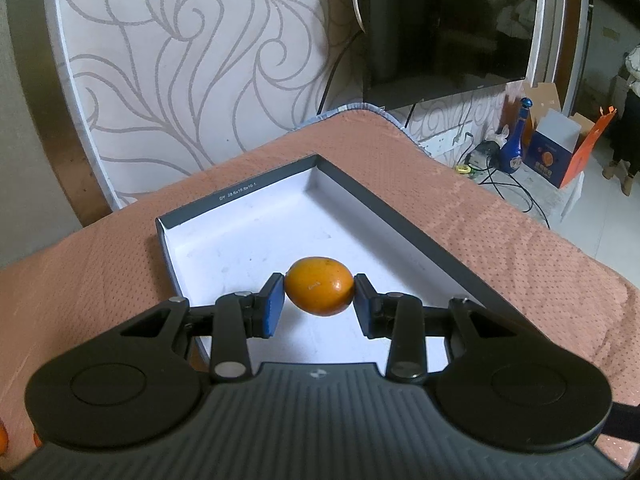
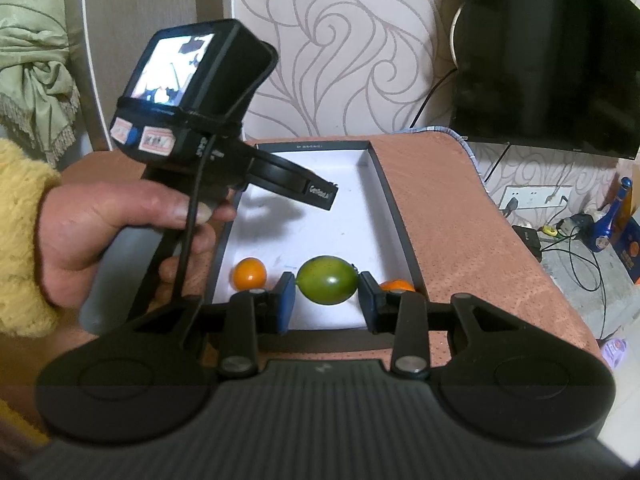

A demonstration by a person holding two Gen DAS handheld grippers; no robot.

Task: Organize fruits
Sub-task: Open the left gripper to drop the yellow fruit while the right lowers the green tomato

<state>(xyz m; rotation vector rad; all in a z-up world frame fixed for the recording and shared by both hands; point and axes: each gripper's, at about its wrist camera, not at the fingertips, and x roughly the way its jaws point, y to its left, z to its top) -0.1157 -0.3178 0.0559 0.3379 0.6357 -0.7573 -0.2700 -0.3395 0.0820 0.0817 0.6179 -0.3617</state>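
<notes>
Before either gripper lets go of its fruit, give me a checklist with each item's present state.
1. Left gripper clamped on the orange fruit: ok, both pads touch it.
2. Right gripper clamped on the green fruit: ok, pads touch both ends.
3. Orange fruit over the box: ok, white floor shows behind it; height cannot tell.
4. Green fruit over the box: ok, near its front wall.
5. Drop spot free for the green fruit: cannot tell; a small orange fruit lies to its left, another orange fruit shows behind the right finger.
6. Grippers apart from each other: ok in the right wrist view.
</notes>
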